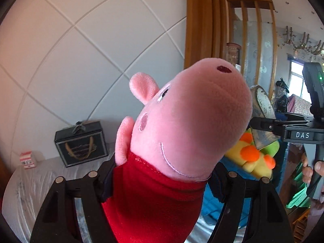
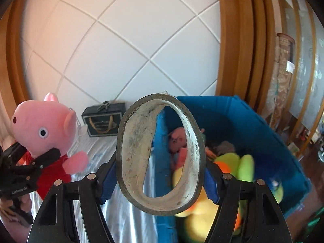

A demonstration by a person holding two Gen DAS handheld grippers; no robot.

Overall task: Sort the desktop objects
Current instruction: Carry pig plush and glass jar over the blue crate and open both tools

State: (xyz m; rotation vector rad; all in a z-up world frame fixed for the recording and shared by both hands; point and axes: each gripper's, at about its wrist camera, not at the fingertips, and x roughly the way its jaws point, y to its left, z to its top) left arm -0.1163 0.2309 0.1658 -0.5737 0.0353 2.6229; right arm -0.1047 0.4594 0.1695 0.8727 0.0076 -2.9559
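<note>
plush pig, soft pink fleece with a rounded snout, stitched smile and a red felt dress, sits upright between the left tongs. both fingers press into the dress at chest height, so the left tongs are clenched on the pig; its head stands above and ahead of the fingertips.

ring, a wide oval band of stiff, scuffed grey-white material with a dark rim, stands on edge between the right tongs. blue ribbed pads bear on its two sides, so the right tongs grasp the ring, its hollow facing the camera.

bin, blue with ribbed walls, lies behind and right of the ring, holding soft yellow, green and orange toys and a small pink one. dark box stands on a silvery striped cloth against a white quilted wall.
</note>
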